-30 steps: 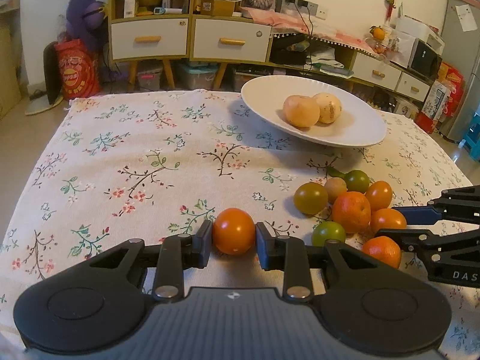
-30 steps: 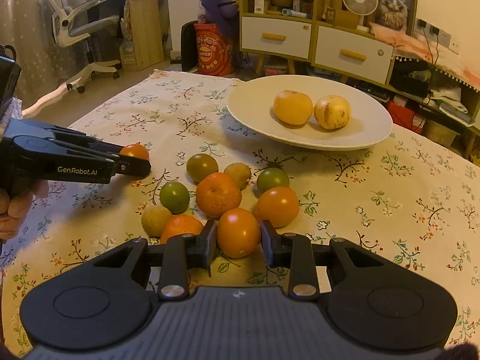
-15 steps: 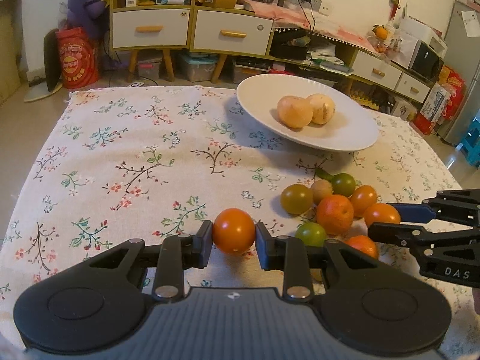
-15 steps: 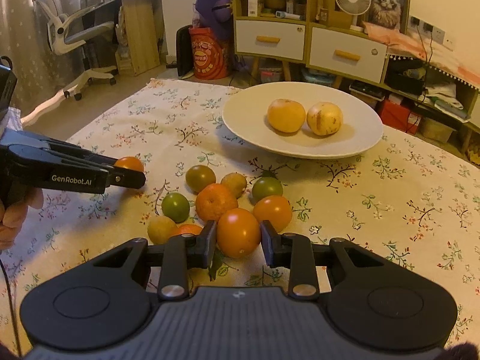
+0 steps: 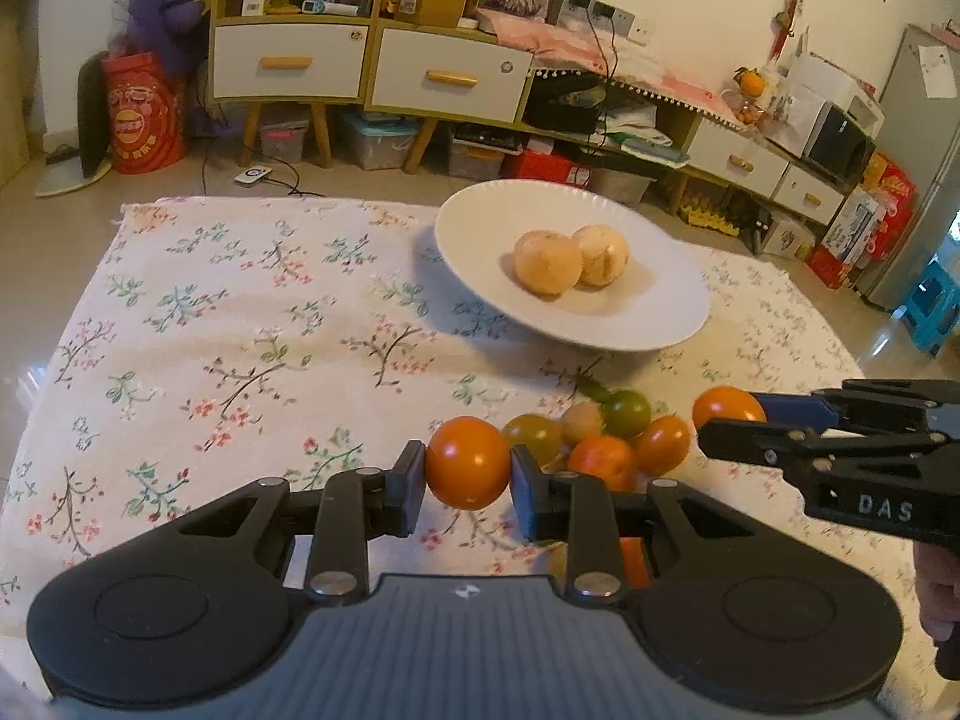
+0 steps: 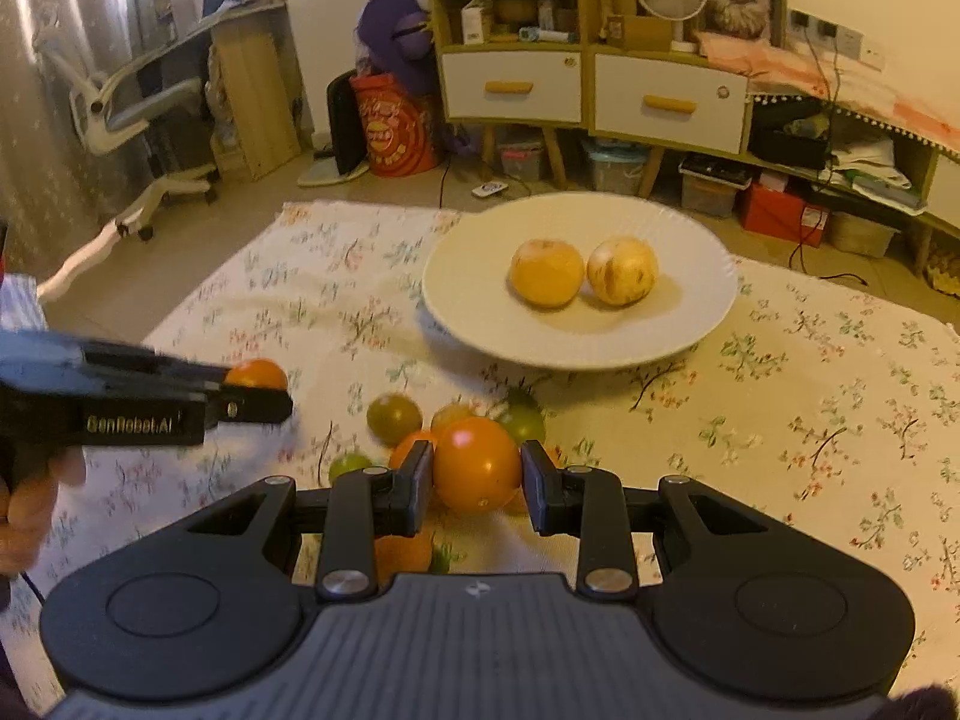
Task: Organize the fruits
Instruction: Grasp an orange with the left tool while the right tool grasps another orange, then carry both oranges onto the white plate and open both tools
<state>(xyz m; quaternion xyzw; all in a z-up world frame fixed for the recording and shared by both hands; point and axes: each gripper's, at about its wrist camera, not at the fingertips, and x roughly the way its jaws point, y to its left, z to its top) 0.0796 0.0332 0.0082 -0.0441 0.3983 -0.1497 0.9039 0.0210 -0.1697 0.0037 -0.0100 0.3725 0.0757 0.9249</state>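
Note:
My left gripper [image 5: 468, 474] is shut on an orange tomato [image 5: 468, 461] and holds it above the floral tablecloth. My right gripper [image 6: 477, 471] is shut on another orange tomato [image 6: 477, 463], lifted over a pile of orange and green fruits [image 6: 396, 417]. The right gripper also shows in the left wrist view [image 5: 735, 420] with its tomato [image 5: 723, 405]. The left gripper shows in the right wrist view [image 6: 258, 393]. A white plate [image 6: 690, 324] farther back holds two yellowish fruits [image 6: 547, 273].
The table's far edge [image 5: 270, 204] lies beyond the plate [image 5: 660, 324]. The fruit pile [image 5: 600, 432] sits between the grippers and the plate. Drawers, shelves and boxes stand on the floor behind.
Both grippers have risen with their tomatoes and moved toward the plate. The right tomato has left the pile.

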